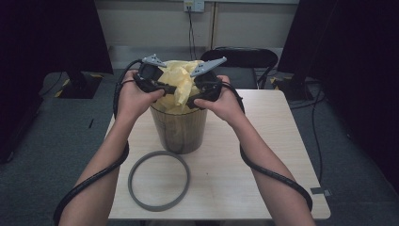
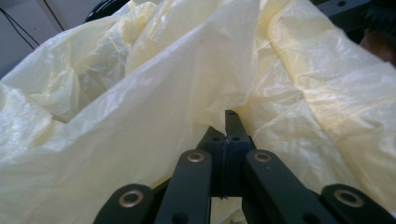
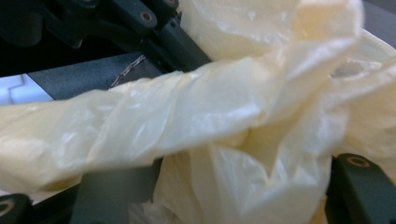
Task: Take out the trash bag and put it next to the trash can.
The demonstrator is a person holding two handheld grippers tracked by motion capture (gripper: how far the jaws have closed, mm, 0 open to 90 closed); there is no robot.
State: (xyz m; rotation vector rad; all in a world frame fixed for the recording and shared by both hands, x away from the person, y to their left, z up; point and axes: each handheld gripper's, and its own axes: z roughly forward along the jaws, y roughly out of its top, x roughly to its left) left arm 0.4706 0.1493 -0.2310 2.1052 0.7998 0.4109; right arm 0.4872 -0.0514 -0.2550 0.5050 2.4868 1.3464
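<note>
A pale wooden surface (image 1: 263, 155) carries a dark translucent bin (image 1: 179, 128) with a yellow plastic bag (image 1: 181, 81) bunched up over its mouth. Nearer the person lies a grey ring (image 1: 159, 180), apart from the bin. Both hands work above the bin: the left gripper (image 1: 162, 85) has its jaws clenched on a fold of the bag, while the right gripper (image 1: 194, 100) has its jaws released and spread, with a twisted strand of the bag between them. The step appears to be fitting the bag into the bin. Next, the right jaws likely need a fresh hold on the bag's edge.
</note>
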